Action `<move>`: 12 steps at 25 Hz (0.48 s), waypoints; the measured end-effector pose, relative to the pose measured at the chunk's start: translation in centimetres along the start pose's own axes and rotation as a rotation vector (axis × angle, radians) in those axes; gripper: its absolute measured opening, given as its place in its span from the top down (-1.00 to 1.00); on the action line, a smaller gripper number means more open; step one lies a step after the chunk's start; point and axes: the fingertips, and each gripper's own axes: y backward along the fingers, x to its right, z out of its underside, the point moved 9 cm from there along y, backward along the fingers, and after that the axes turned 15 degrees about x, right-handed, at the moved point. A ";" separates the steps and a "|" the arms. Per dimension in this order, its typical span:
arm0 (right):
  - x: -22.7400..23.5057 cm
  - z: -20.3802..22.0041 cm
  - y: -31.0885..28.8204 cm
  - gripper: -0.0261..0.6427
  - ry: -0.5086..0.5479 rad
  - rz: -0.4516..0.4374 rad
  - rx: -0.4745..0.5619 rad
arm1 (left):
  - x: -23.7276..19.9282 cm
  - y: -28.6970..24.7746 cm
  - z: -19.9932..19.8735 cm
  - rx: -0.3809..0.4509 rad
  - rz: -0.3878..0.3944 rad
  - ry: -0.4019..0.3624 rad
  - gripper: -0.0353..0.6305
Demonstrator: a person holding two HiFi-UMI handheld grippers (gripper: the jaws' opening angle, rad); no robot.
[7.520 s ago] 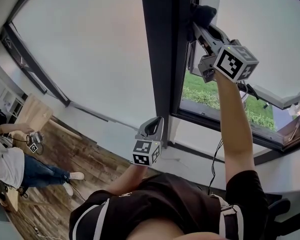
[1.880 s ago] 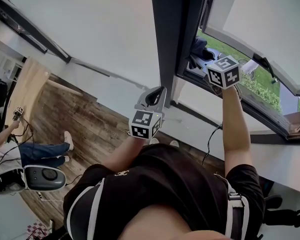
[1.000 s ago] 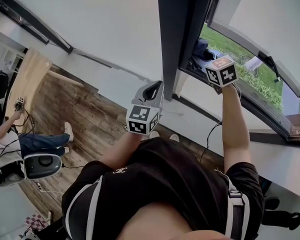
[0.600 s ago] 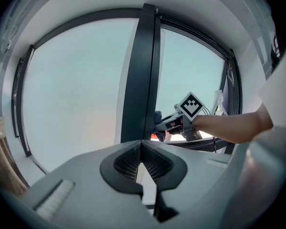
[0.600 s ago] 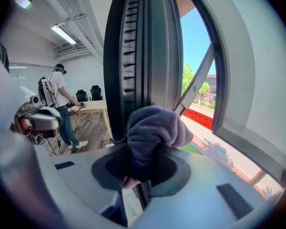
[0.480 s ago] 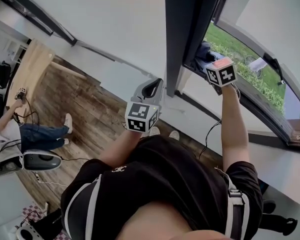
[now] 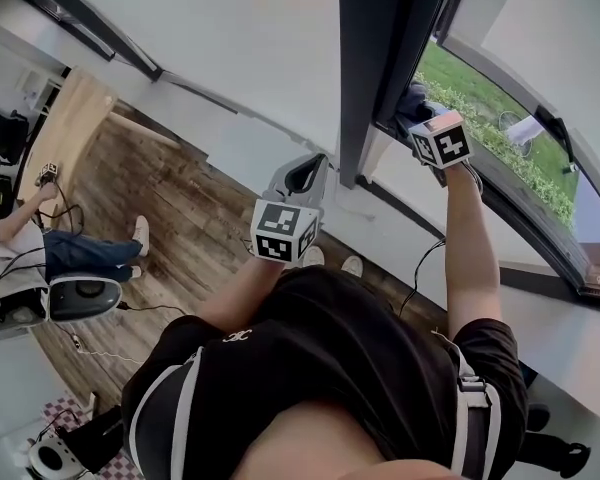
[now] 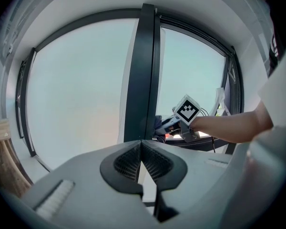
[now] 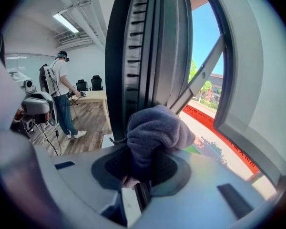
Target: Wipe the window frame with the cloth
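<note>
A wooden floor [image 7: 150, 203] lay below me, with a bright window ahead. My right tool [image 9: 143, 167] pinched the grey cloth [image 9: 157, 128], which bulged just past the tool's tips against the dark window frame [image 9: 148, 46] straight in front of it. My left tool [image 8: 141, 145] was well apart from the right one, lower down, its jaws pressed together on nothing, pointing at the frame's upright. A person [image 9: 62, 94] stood far off to the right tool's left, beside a worktop.

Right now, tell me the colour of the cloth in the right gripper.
The cloth is a dull greyish purple, seen best in the right gripper view.
</note>
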 end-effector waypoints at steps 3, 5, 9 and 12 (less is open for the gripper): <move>-0.1 0.3 -0.3 0.64 -0.015 0.003 -0.027 | 0.0 0.4 -0.1 -0.001 -0.007 -0.001 0.87; -0.1 0.4 -0.5 0.64 -0.013 0.002 -0.045 | -0.1 0.6 -0.2 -0.001 -0.009 0.000 0.87; -0.4 1.1 -1.2 0.64 0.006 0.009 -0.096 | -0.1 0.8 0.1 -0.004 -0.021 0.017 0.87; -0.7 1.8 -1.6 0.64 0.017 0.021 -0.129 | -0.1 0.7 0.0 -0.001 -0.022 0.023 0.87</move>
